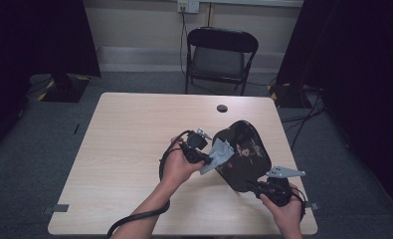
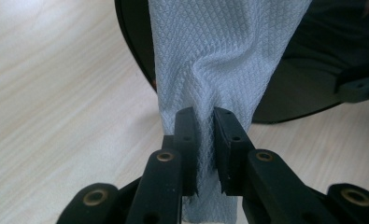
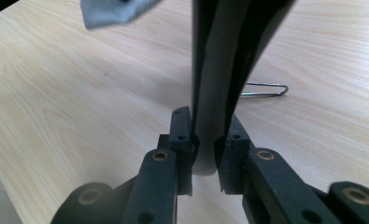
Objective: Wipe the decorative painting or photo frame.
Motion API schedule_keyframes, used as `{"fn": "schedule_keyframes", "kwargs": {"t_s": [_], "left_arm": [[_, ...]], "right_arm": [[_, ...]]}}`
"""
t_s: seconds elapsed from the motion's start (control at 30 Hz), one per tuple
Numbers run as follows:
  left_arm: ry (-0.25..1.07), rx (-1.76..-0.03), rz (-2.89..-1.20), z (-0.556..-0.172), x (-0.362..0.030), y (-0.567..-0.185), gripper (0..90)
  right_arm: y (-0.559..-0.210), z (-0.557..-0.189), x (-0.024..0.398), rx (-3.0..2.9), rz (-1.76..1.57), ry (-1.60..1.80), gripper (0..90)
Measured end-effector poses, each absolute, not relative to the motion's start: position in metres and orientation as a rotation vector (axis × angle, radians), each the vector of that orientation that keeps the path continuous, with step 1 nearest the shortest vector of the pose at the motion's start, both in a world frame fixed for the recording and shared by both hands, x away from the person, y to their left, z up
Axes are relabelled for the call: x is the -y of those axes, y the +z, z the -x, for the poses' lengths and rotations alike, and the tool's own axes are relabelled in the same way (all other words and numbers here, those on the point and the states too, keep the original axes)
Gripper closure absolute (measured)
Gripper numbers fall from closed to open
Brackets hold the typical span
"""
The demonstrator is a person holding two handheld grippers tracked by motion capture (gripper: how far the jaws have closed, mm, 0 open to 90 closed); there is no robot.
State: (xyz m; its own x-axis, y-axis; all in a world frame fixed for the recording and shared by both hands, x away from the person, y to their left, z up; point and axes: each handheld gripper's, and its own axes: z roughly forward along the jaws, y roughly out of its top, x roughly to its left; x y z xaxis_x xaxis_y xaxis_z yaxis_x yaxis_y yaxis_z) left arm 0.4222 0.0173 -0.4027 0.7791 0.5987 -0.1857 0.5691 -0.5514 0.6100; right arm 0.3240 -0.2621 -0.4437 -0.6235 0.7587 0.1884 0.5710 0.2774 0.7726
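Left gripper [image 1: 207,158] clamps grey cloth [image 1: 218,154] against black tray [image 1: 244,154]; right gripper [image 1: 253,187] pinches tray rim near table's [image 1: 124,149] right edge.

text: none legible | labels: none | brands: none | numbers: none | signs: none

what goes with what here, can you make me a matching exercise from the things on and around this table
Things:
1. cloth
2. black tray
3. folding chair
4. cable hole

Places or states:
A. beyond the table's far edge
B. pinched in the left gripper, against the tray
C. set in the tabletop near its far edge
D. held tilted off the table, its rim clamped in the right gripper

Pairs: 1-B, 2-D, 3-A, 4-C
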Motion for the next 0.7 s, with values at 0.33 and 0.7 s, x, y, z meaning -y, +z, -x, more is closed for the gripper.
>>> {"fn": "schedule_keyframes", "kwargs": {"t_s": [0.33, 0.7], "left_arm": [[0.016, -0.909, -2.321, -0.419, -0.017, -0.438, 80.7], [0.007, -0.907, -2.375, -0.415, -0.013, -0.451, 80.7]], "right_arm": [[-0.444, -0.324, 0.262, -2.329, -1.234, 1.261, 78.8], [-0.444, -0.323, 0.261, -2.326, -1.232, 1.261, 78.7]]}}
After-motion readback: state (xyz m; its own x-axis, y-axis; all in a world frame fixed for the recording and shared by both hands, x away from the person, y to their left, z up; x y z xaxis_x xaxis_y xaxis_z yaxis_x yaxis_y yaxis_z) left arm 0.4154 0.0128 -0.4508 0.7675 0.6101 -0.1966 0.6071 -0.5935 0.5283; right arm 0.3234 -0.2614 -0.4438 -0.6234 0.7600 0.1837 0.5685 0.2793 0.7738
